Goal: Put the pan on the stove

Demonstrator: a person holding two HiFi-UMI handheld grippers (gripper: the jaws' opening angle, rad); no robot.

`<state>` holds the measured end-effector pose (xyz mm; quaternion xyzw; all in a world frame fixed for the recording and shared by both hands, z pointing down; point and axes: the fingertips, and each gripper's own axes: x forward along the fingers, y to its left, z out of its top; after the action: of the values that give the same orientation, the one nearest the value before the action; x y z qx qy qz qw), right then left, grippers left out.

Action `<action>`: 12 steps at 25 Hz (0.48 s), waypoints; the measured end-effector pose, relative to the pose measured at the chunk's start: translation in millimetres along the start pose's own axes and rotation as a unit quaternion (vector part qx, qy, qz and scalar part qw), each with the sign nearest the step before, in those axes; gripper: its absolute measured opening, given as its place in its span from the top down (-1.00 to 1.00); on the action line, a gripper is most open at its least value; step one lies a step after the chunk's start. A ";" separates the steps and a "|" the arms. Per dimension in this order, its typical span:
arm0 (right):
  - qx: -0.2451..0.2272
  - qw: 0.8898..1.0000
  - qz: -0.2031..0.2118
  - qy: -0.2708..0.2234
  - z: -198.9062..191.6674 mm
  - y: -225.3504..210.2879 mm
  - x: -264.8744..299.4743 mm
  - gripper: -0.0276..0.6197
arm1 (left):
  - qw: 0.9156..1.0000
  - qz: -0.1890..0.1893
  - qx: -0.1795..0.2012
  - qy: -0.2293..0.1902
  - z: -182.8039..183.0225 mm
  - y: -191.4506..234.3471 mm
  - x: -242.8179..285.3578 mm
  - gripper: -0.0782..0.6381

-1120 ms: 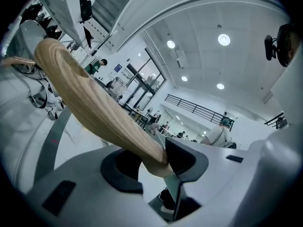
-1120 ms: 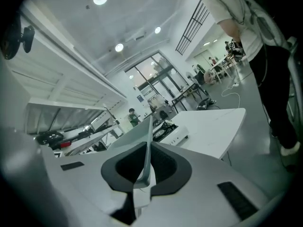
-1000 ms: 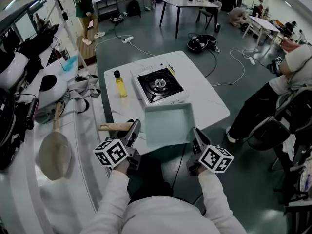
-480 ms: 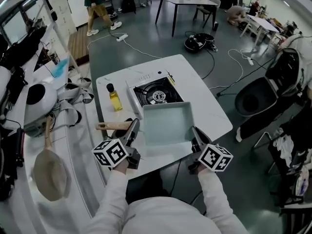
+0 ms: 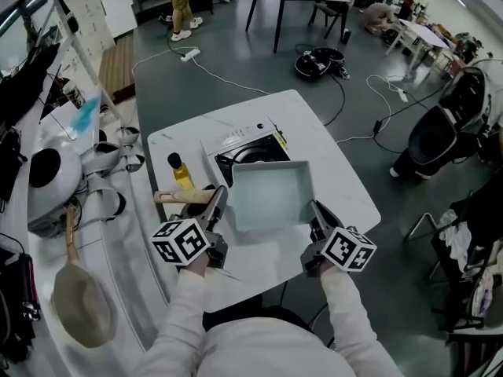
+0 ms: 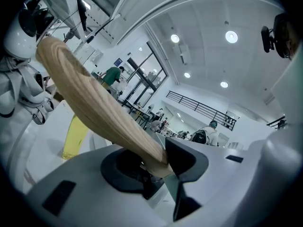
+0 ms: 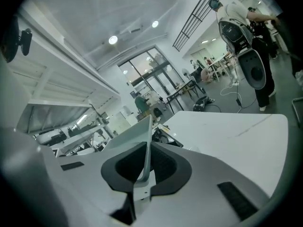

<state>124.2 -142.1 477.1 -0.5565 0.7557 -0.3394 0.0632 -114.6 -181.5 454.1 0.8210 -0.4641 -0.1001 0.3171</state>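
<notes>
I hold a pale square pan [image 5: 271, 196] in the air over the near part of the portable gas stove [image 5: 242, 149] on the white table [image 5: 342, 183]. My left gripper [image 5: 214, 205] is shut on the pan's wooden handle [image 5: 182, 198], which sticks out to the left. In the left gripper view the wooden handle [image 6: 94, 108] runs up from between the jaws of the left gripper [image 6: 158, 162]. The right gripper [image 5: 314, 214] is shut on the pan's right rim. In the right gripper view that thin rim [image 7: 146, 141] stands pinched in the right gripper [image 7: 144, 171]. The pan hides the burner.
A yellow oil bottle [image 5: 181, 173] stands left of the stove, close to the handle. At the far left is a bench with a white rounded appliance [image 5: 51, 183] and a wooden-handled pan [image 5: 78, 309]. A black chair [image 5: 432, 140] and floor cables lie to the right.
Both grippers have carried the pan away from me, from the table's near side to over the stove, which it now partly covers. The grips are unchanged.
</notes>
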 end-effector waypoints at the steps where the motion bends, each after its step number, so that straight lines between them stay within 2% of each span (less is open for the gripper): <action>1: -0.001 1.000 -0.001 -0.001 2.1 -0.3 4.2 0.77 | 1.000 -0.001 -0.001 0.000 1.9 2.1 3.8 0.33; 12: -0.016 1.000 0.008 0.013 18.9 -2.5 42.2 0.77 | 1.000 0.019 -0.015 -0.007 12.6 20.8 24.8 0.33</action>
<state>119.3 -188.2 476.0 -0.5470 0.7661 -0.3341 0.0476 -121.3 -215.0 460.2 0.8064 -0.4803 -0.1068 0.3281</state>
